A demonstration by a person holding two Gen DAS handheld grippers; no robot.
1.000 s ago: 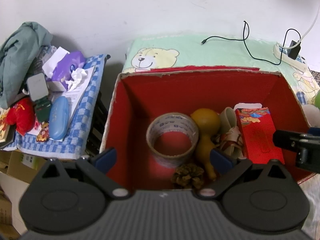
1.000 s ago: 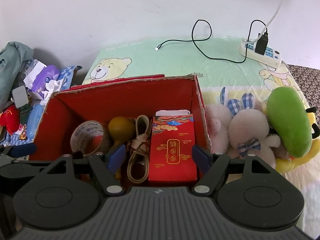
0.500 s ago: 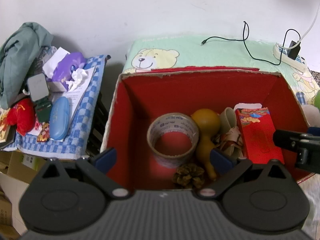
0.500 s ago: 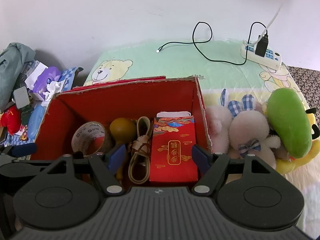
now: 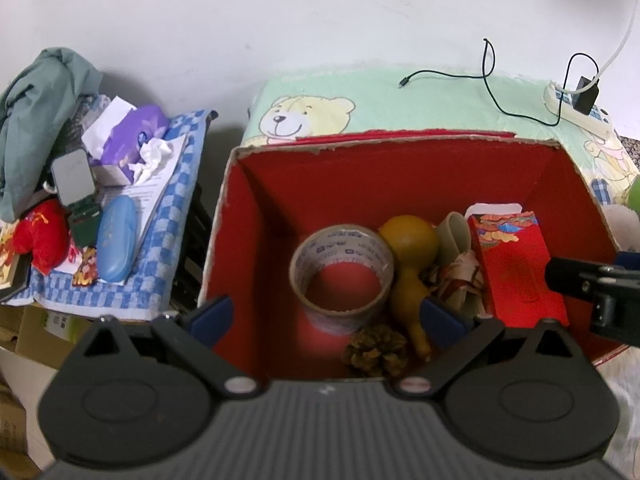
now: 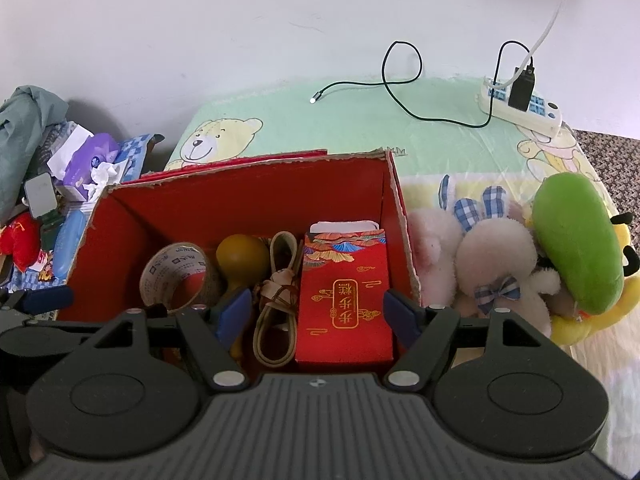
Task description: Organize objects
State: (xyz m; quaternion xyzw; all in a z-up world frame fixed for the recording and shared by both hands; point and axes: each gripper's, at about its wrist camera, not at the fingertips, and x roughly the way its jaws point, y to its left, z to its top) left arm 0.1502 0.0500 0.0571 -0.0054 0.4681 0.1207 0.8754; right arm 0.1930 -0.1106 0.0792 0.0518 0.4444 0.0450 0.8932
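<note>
My left gripper (image 5: 326, 314) hung spread wide w/ nothing in it, above the red box's (image 5: 360, 184) near edge. My right gripper (image 6: 318, 312) was likewise agape & empty, over the red envelope pack (image 6: 346, 296). Inside the box, L to R: tape roll (image 5: 342, 272), gourd (image 5: 408, 256), strap bundle (image 6: 278, 300), envelope pack by the right wall. Pine cone (image 5: 376, 350) lay just in front of the tape. Plush toys (image 6: 500, 264) sat outside, touching the box's right wall.
</note>
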